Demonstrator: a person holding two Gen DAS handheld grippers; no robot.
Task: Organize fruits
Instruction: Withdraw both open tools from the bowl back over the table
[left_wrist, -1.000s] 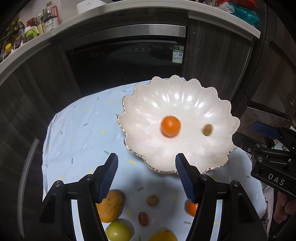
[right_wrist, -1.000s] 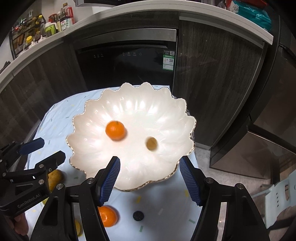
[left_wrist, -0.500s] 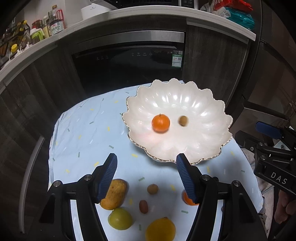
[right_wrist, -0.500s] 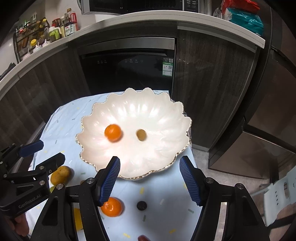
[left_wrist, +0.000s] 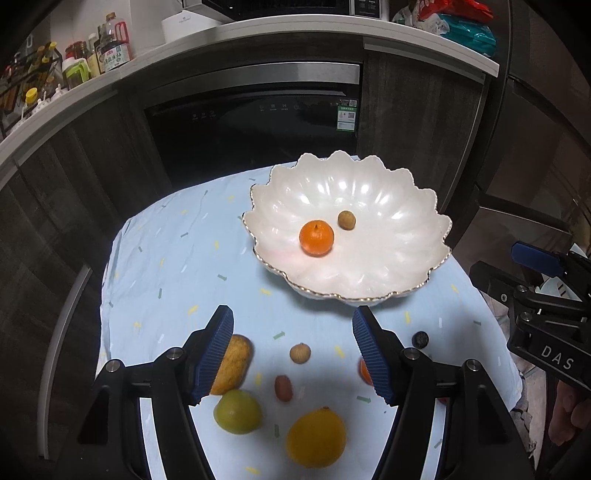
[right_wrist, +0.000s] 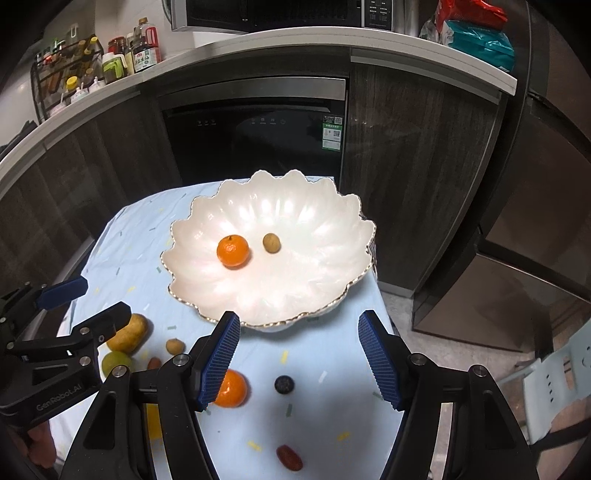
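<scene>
Meanwhile, both the left gripper (left_wrist: 291, 350) and right gripper (right_wrist: 297, 356) hung unclenched and empty short of the scalloped bowl (left_wrist: 417, 206), which held a mandarin (left_wrist: 316, 238) and longan (left_wrist: 347, 220); next likely meant lowering onto the loose mandarin (right_wrist: 231, 388) beneath the right gripper's left finger.

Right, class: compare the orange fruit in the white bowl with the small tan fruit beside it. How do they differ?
The orange fruit is bright orange; the tan fruit is dull brownish. The orange fruit is clearly larger. It shows a dark stem mark on top; the tan fruit shows none. Both are roundish, lie apart in the bowl, ungripped.
</scene>
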